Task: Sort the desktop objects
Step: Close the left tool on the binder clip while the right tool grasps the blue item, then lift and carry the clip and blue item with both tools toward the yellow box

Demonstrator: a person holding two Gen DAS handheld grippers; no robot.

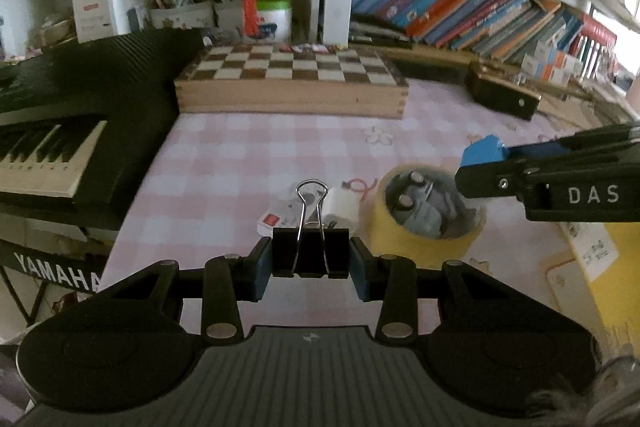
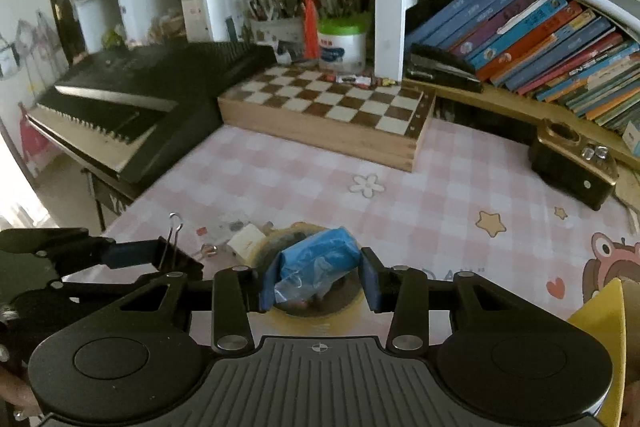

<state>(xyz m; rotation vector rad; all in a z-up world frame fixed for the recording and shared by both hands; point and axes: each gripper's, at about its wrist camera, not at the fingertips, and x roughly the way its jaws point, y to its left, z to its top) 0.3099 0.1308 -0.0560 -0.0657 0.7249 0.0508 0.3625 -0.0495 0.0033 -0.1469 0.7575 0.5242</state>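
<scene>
Nearest the lens, the left gripper (image 1: 311, 269) has both pads clamped on a black binder clip (image 1: 310, 251), wire handles pointing up, carried just left of the yellow tape roll (image 1: 420, 227). Between clip and roll, a small white block (image 1: 340, 207) lies on the pink checked cloth (image 1: 248, 155). Over the roll's hollow, already holding grey bits, the right gripper (image 2: 316, 281) comes in level, fingers pinching a blue plastic-wrapped packet (image 2: 320, 255). Looks like the drop is on: best to centre the packet over the opening, lower it close, then ease the fingers apart so nothing catches the rim. Left hand holds low and level, clear of the roll.
</scene>
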